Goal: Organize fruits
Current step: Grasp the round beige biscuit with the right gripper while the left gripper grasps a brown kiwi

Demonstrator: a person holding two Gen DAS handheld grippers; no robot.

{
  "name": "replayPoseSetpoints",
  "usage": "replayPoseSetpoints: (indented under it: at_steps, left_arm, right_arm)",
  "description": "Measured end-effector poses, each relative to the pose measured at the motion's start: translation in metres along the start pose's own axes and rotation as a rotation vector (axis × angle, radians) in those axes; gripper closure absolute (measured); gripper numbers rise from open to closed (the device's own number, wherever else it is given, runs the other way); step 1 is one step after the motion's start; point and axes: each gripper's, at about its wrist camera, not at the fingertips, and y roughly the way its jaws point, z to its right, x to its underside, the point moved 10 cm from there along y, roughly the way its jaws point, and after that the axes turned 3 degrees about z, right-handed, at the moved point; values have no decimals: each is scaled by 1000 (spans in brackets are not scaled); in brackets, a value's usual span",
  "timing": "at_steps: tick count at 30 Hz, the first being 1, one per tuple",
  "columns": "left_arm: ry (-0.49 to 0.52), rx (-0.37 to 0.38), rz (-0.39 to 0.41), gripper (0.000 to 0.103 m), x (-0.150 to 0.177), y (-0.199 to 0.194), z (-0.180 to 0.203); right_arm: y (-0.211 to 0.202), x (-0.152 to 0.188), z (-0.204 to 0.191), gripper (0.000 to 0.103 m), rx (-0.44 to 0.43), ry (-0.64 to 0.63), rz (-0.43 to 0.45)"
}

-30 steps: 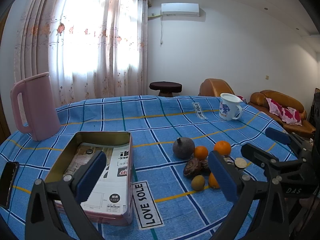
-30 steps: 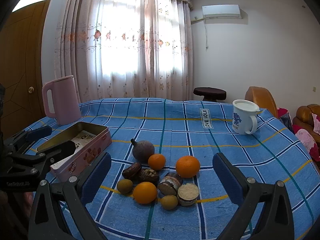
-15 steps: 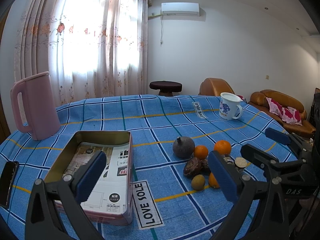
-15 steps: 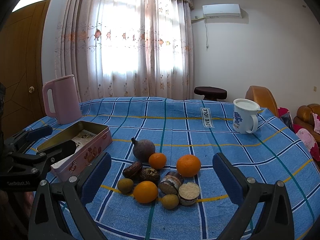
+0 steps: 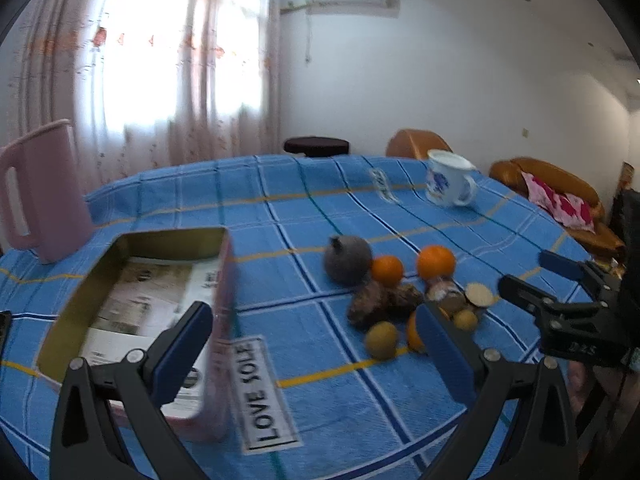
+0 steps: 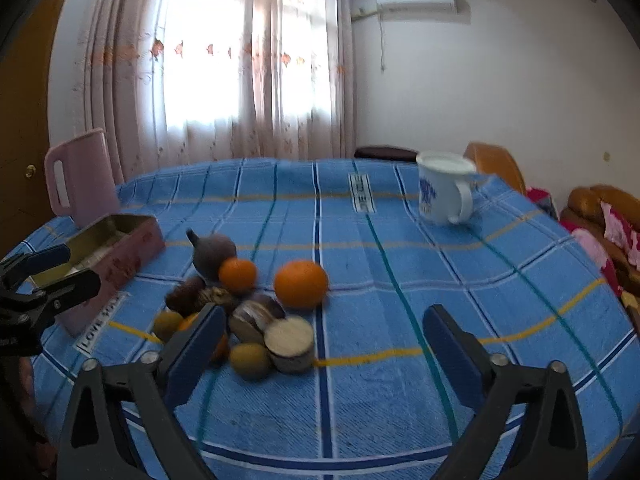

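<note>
A pile of fruit lies on the blue checked tablecloth: a dark pomegranate (image 5: 346,258), two oranges (image 5: 436,262) (image 5: 386,270), brown wrinkled fruits (image 5: 372,304), small green-yellow fruits (image 5: 381,339) and cut halves (image 6: 289,338). An open pink tin (image 5: 132,304) with paper inside stands left of the pile. My left gripper (image 5: 312,344) is open and empty, over the cloth between tin and fruit. My right gripper (image 6: 320,344) is open and empty, just in front of the pile; the large orange (image 6: 301,284) lies beyond it.
A pink jug (image 5: 38,192) stands at the far left of the table. A white mug with blue flowers (image 6: 442,192) stands at the far right. A phone edge (image 5: 3,326) lies at the left. Sofas (image 5: 560,196) stand beyond the table's right edge.
Both grippers have moved forward and to the right, closer to the fruit pile. Both stay open. The fruit and tin have not moved.
</note>
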Motion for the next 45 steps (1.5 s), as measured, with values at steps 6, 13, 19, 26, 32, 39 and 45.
replayPoseSetpoints:
  at_steps: [6,13,19,26,32,39,45]
  left_arm:
    - [40,41,-59,10,10,13,19]
    - [51,91,-124,20,16,28,33]
    - [30,134,-202,38,25,43,38]
    - [5,153,-258,46,30,53,38]
    - [-6,166,-285,52,35,55,36]
    - [2,204,-340,55,39,64,50]
    - [-15,273,-334,76,41,60,56]
  right_arm:
    - [8,10,-8,36,-65,-35,-62]
    - [13,20,-3,53,-68,-30,-107]
    - [19,19,-15,53,-103,-61,-133]
    - [30,18,-16,56,-169,0,-168]
    - [27,20,-21,65,-197,-15,-166]
    - [36,21,-10,65,-237,82,-202]
    - [26,14,-10,67,-237,84,-137]
